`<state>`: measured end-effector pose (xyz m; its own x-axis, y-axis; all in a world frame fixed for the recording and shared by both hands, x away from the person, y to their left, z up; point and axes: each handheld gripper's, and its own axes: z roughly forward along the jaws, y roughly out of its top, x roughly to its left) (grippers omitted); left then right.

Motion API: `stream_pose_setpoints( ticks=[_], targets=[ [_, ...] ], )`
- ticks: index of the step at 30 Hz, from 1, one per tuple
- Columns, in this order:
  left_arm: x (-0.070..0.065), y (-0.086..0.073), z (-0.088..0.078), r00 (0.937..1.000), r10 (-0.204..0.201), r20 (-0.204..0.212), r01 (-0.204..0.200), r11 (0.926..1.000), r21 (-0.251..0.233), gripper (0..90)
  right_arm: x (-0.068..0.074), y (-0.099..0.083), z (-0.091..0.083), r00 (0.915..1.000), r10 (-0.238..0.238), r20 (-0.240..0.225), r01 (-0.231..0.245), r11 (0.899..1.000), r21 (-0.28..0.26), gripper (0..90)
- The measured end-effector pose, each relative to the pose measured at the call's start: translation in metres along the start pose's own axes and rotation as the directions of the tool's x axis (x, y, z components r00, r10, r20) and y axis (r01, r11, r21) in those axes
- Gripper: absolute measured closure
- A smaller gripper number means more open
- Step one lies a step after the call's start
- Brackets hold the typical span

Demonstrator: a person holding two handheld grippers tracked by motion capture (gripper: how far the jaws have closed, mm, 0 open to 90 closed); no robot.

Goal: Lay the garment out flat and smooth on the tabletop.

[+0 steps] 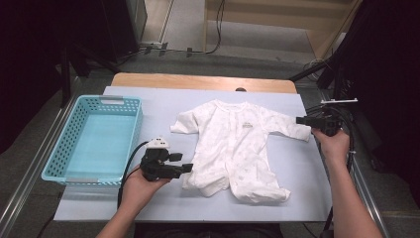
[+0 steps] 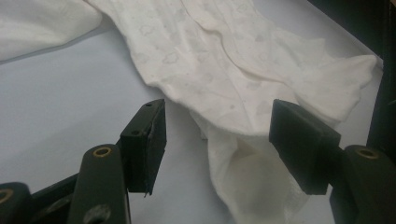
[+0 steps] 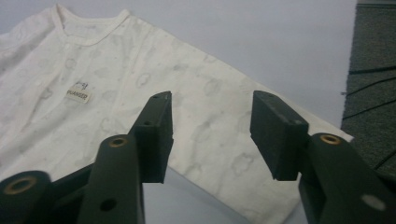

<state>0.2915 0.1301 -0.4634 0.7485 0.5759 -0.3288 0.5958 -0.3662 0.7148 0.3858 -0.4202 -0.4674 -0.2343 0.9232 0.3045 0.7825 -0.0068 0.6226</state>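
Two grippers, both with jaws apart and holding nothing. Your left gripper [image 1: 187, 167] sits just beside the lower left leg of the white baby suit [image 1: 236, 148], jaws spread on either side of the leg cuff [image 2: 252, 186] but not pressing it. Your right gripper [image 1: 300, 120] points at the end of the far sleeve [image 3: 224, 140], pads clear of the cloth. Suit lies flat, face up, mid-table on the pale sheet [image 1: 158, 106]; blue basket [image 1: 67, 148] at left, well apart.
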Motion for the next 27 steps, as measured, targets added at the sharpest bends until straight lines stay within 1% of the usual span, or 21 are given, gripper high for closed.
stream_pose_setpoints(
  ticks=[1,4,5,6,7,8,10,11,13,16,18,19,20,23,25,27],
  targets=[
    [0.002,0.001,0.000,1.0000,-0.003,0.000,0.003,1.0000,0.006,36.9,0.002,0.000,0.001,1.0000,-0.008,-0.006,0.008,1.000,0.000,46.0],
    [0.003,0.001,0.001,1.0000,-0.008,-0.003,0.008,1.0000,0.004,36.9,0.010,-0.002,0.003,0.9995,-0.027,-0.016,0.028,1.000,0.008,42.8],
    [0.004,0.001,0.001,0.9999,-0.011,-0.011,0.011,0.9999,0.000,37.0,0.012,-0.003,0.004,0.9993,-0.034,-0.016,0.034,0.999,0.011,41.8],
    [0.004,0.001,0.001,0.9999,-0.011,-0.011,0.011,0.9999,0.000,37.0,0.012,-0.003,0.004,0.9993,-0.034,-0.016,0.034,0.999,0.011,41.8],
    [0.004,0.002,0.000,0.9998,-0.010,-0.018,0.010,0.9999,-0.002,37.6,0.017,-0.004,0.006,0.9979,-0.060,-0.025,0.060,0.998,0.010,39.5],
    [0.005,0.003,0.000,0.9997,-0.012,-0.023,0.012,0.9999,-0.002,37.6,0.017,-0.004,0.006,0.9979,-0.060,-0.025,0.060,0.998,0.010,39.5],
    [0.007,0.003,0.000,0.9996,-0.018,-0.023,0.018,0.9998,-0.004,37.6,0.022,-0.005,0.008,0.9966,-0.073,-0.038,0.074,0.997,0.012,37.3],
    [0.009,0.004,0.001,0.9993,-0.022,-0.029,0.022,0.9998,0.000,37.7,0.024,-0.006,0.008,0.9962,-0.077,-0.042,0.078,0.997,0.018,37.0],
    [0.011,0.004,0.002,0.9992,-0.025,-0.032,0.025,0.9997,0.002,37.7,0.028,-0.007,0.009,0.9952,-0.084,-0.051,0.085,0.996,0.019,36.7],
    [0.015,0.007,0.002,0.9989,-0.032,-0.033,0.032,0.9995,-0.004,37.7,0.031,-0.008,0.010,0.9944,-0.088,-0.058,0.089,0.996,0.025,36.0],
    [0.018,0.010,0.004,0.9986,-0.037,-0.038,0.036,0.9993,-0.009,37.7,0.034,-0.011,0.010,0.9930,-0.100,-0.063,0.102,0.994,0.030,35.6],
    [0.018,0.010,0.004,0.9986,-0.037,-0.038,0.036,0.9993,-0.009,37.7,0.036,-0.013,0.010,0.9928,-0.096,-0.071,0.099,0.995,0.030,35.6],
    [0.022,0.012,0.006,0.9985,-0.039,-0.039,0.039,0.9992,-0.006,37.6,0.037,-0.015,0.010,0.9920,-0.100,-0.077,0.103,0.994,0.030,35.6],
    [0.024,0.014,0.008,0.9982,-0.043,-0.042,0.043,0.9991,0.002,37.5,0.040,-0.017,0.009,0.9906,-0.107,-0.086,0.109,0.994,0.028,35.5],
    [0.027,0.016,0.011,0.9977,-0.049,-0.048,0.050,0.9987,0.013,37.5,0.044,-0.021,0.008,0.9893,-0.115,-0.090,0.118,0.993,0.028,35.4],
    [0.028,0.018,0.013,0.9973,-0.052,-0.053,0.052,0.9986,0.009,37.5,0.046,-0.023,0.008,0.9884,-0.119,-0.095,0.122,0.992,0.029,35.4]
  ],
)
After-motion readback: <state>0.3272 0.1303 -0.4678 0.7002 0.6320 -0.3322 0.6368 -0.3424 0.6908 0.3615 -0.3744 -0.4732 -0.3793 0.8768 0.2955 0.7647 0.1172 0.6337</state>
